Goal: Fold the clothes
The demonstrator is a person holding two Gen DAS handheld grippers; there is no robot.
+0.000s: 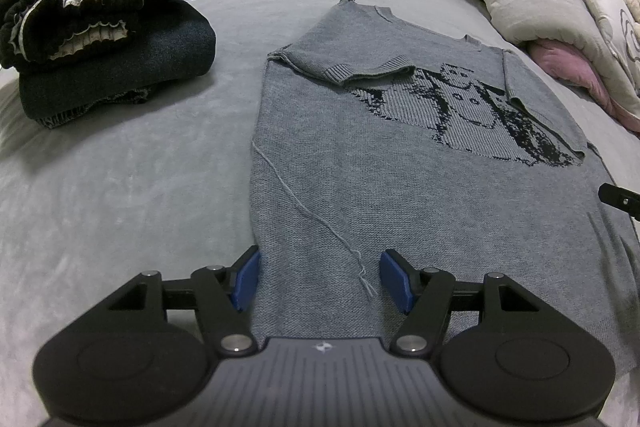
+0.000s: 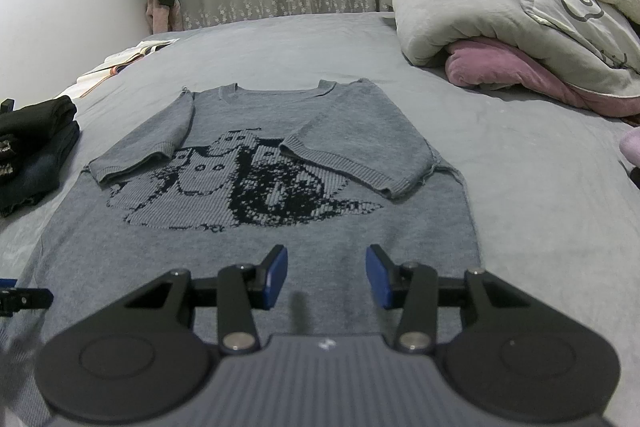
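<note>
A grey knit sweater (image 2: 260,239) with a dark cat pattern lies flat on the bed, collar away from me, both short sleeves folded in over the chest. In the left wrist view the same sweater (image 1: 400,187) stretches away, a loose thread trailing over its near left part. My left gripper (image 1: 320,281) is open just above the sweater's near left edge, nothing between its blue pads. My right gripper (image 2: 327,277) is open over the hem's near middle, also empty. The right gripper's tip (image 1: 620,201) shows at the left view's right edge.
A stack of folded dark clothes (image 1: 100,39) sits on the grey bed sheet (image 1: 120,195) to the left. Rolled grey and pink bedding with pillows (image 2: 500,27) is piled at the right. An open book (image 2: 132,57) lies at the far left edge, curtains behind.
</note>
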